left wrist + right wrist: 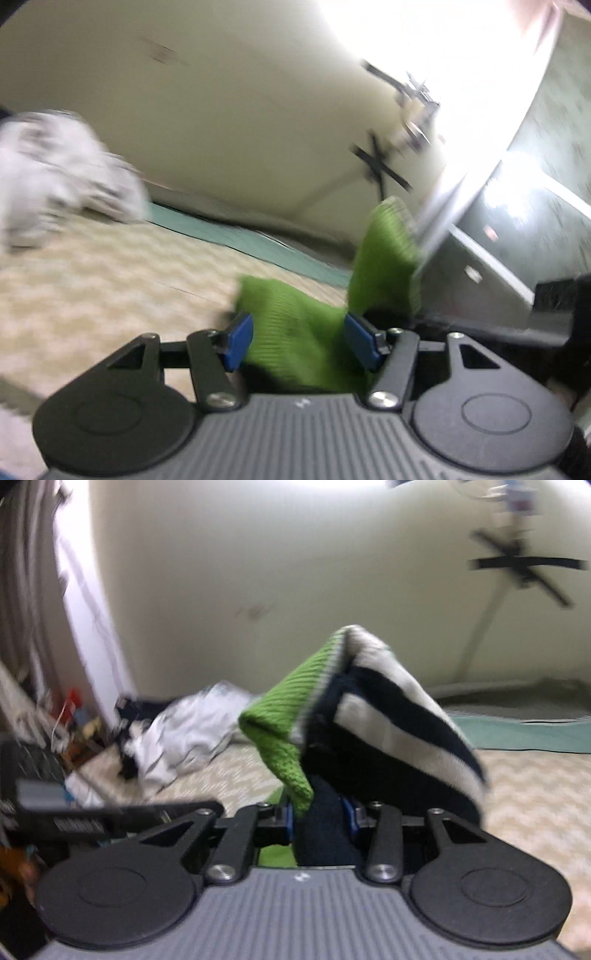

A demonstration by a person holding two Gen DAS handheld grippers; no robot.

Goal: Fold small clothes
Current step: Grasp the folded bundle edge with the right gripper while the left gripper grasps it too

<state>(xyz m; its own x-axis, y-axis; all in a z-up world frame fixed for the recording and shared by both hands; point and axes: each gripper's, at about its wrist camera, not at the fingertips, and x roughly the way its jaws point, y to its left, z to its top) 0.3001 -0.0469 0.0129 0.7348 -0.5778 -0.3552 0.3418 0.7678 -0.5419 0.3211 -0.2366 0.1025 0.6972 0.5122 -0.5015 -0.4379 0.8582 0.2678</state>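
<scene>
Right wrist view — sock (pixel 369 709), green-cuffed, navy-and-white striped, bunched.

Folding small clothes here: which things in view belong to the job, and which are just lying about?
In the job:
- green sock, between the left gripper jaws
- green, navy and white striped sock, in the right gripper

Lying about:
- white clothes heap
- teal mat
- patterned bedcover
</scene>
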